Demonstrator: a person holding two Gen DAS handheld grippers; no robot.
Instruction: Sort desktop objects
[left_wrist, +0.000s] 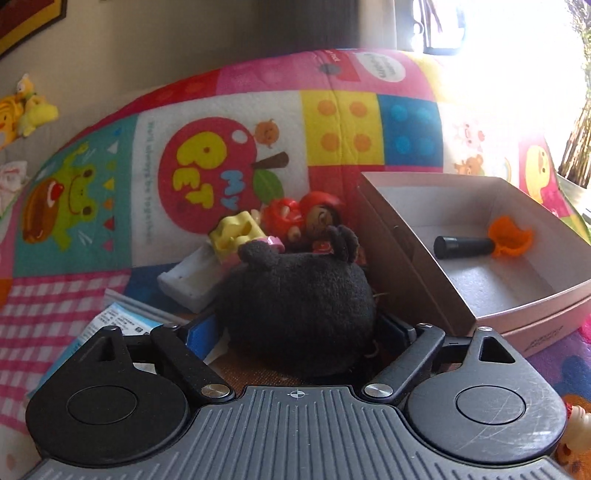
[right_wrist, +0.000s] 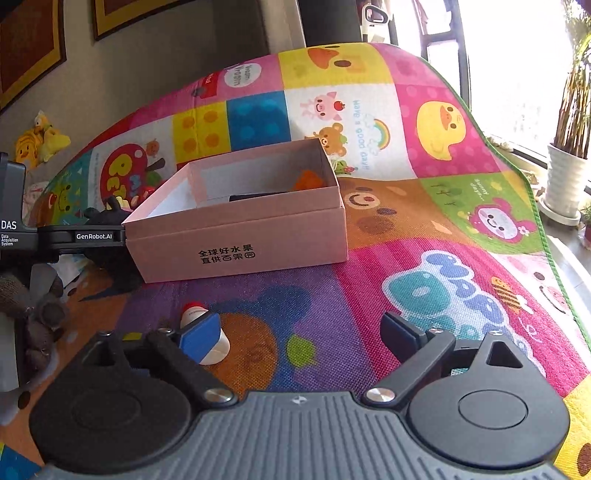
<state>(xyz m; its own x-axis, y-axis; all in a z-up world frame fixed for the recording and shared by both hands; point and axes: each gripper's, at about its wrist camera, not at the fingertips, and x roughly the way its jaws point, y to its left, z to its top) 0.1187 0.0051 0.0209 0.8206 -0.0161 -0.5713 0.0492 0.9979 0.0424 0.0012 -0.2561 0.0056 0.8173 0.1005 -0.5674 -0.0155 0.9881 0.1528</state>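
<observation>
- The left claw (left_wrist: 299, 328) points down at a black plush toy (left_wrist: 295, 302) that sits between its two fingers; the blue pads (left_wrist: 201, 334) stand right at the plush's flanks, and I cannot tell whether they press on it or only frame it
- The plush rests on a colourful play mat (left_wrist: 74, 258), just left of a pink cardboard box (left_wrist: 406, 251); its right side is very near the box's left wall
- Beyond the plush, touching or nearly touching it, lies a small heap: a yellow block (left_wrist: 236, 230), a red figure toy (left_wrist: 314, 218) and a white tray-like piece (left_wrist: 192, 284); a printed paper packet (left_wrist: 118, 321) lies to the near left, partly under the claw
- The box is open-topped; inside it a black cylinder (left_wrist: 461, 246) lies on the floor of the box with an orange thing (left_wrist: 511, 236) at its right end, towards the far right corner
- The right claw (right_wrist: 295, 332) hangs over the mat in front of the box, well apart from it; its jaws are spread wide and nothing is between them
- A small white bottle with a red cap (right_wrist: 207, 328) lies on the mat at the right claw's left finger, partly hidden behind that blue pad; it is outside the gap
- In the right wrist view the left claw's body shows at the left edge, beside the box's near-left corner
- Yellow soft toys (left_wrist: 29, 110) lie off the mat at the far left; a potted plant (right_wrist: 565, 177) stands at the far right by the window
</observation>
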